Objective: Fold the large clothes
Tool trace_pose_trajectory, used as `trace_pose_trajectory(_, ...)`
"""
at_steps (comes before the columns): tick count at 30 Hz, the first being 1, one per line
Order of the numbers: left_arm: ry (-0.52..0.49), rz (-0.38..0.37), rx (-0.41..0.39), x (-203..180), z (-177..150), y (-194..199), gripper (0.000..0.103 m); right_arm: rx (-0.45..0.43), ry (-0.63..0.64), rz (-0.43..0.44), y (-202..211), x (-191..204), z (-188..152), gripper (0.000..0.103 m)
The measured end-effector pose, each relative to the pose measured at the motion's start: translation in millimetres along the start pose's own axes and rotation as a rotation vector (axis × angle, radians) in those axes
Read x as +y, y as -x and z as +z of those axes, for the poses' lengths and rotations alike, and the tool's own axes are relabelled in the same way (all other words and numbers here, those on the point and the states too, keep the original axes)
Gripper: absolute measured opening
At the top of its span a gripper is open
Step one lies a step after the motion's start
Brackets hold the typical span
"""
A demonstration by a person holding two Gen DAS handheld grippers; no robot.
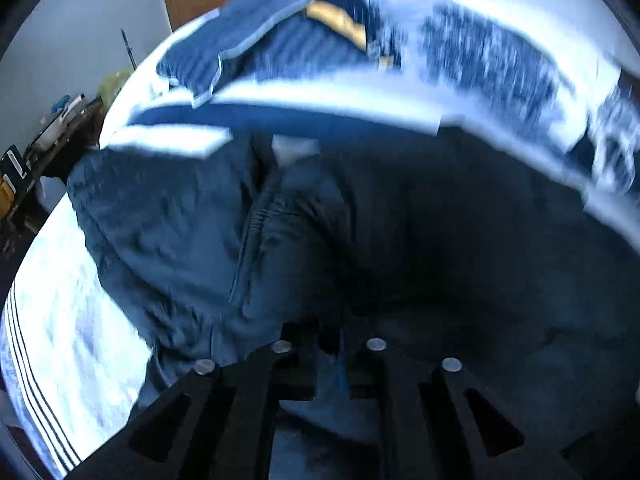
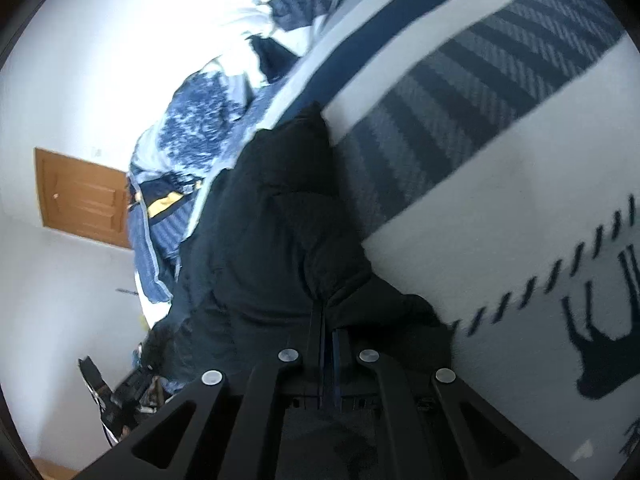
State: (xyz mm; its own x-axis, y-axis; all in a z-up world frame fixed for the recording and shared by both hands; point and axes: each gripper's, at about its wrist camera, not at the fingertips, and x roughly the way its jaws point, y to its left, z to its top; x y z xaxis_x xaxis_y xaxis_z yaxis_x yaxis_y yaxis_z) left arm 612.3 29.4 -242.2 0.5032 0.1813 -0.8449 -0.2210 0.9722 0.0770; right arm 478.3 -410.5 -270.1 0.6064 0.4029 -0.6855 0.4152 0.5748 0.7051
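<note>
Both grippers clamped on a dark navy jacket (image 1: 208,232) spread over a bed. In the left wrist view: left gripper (image 1: 330,344) with fingers drawn together on dark fabric at the near edge, jacket bulking up ahead and filling the middle, zip seam running up its left half. Beyond it, white bedspread (image 1: 60,320) with thin dark stripes at near left, a blue pillow (image 1: 224,44) at far left, patterned duvet (image 1: 492,64) at far right, all blurred. In the right wrist view: right gripper (image 2: 325,320) pinched shut on a fold of the same jacket (image 2: 272,240), cloth bunched just beyond the tips. To the right, touching the jacket, white bedding with a grey herringbone band (image 2: 460,104). Brown door (image 2: 84,196) far left.
</note>
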Motion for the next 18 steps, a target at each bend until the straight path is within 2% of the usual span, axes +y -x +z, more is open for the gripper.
trace_pose_trajectory(1, -0.016, 0.012, 0.006, 2.6, -4.4, -3.2, 0.029, 0.005, -0.009, 0.003, -0.7, -1.5, 0.5, 0.003)
trace_pose_trajectory(3, -0.018, 0.075, -0.014, 10.5, -13.9, 2.3, 0.064, 0.013, -0.029, 0.022, -0.4, -4.0, 1.5, 0.003)
trace_pose_trajectory(5, -0.002, 0.115, -0.053, 19.6, -19.0, 16.4, 0.074, 0.029, -0.032, 0.027, -3.1, -3.6, 1.4, 0.005)
trace_pose_trajectory(7, 0.018, 0.098, -0.100, 34.0, -27.9, 37.4, 0.074, 0.058, -0.069, 0.048, -8.4, -8.9, 1.8, 0.008)
trace_pose_trajectory(9, 0.033, 0.088, -0.109, 49.0, -36.8, 56.3, 0.075, 0.072, -0.095, 0.059, -10.3, -12.2, 0.9, 0.022)
trace_pose_trajectory(11, 0.048, 0.064, -0.122, 62.9, -52.6, 80.4, 0.075, 0.069, -0.072, 0.034, -3.2, -6.0, -4.0, 0.028)
trace_pose_trajectory(13, 0.066, 0.032, -0.141, 72.5, -70.2, 105.6, 0.075, 0.042, -0.013, 0.003, 16.9, 13.7, -15.9, 0.050)
trace_pose_trajectory(14, 0.073, 0.018, -0.149, 77.5, -81.6, 120.1, 0.076, 0.019, 0.026, 0.002, 28.8, 24.5, -24.6, 0.068)
trace_pose_trajectory(15, 0.081, 0.006, -0.155, 83.6, -95.9, 135.5, 0.077, -0.006, 0.071, -0.012, 42.5, 36.0, -35.6, 0.071)
trace_pose_trajectory(18, 0.106, -0.033, -0.182, 97.0, -137.4, 184.8, 0.078, -0.063, 0.232, -0.106, 80.4, 74.7, -75.7, 0.071)
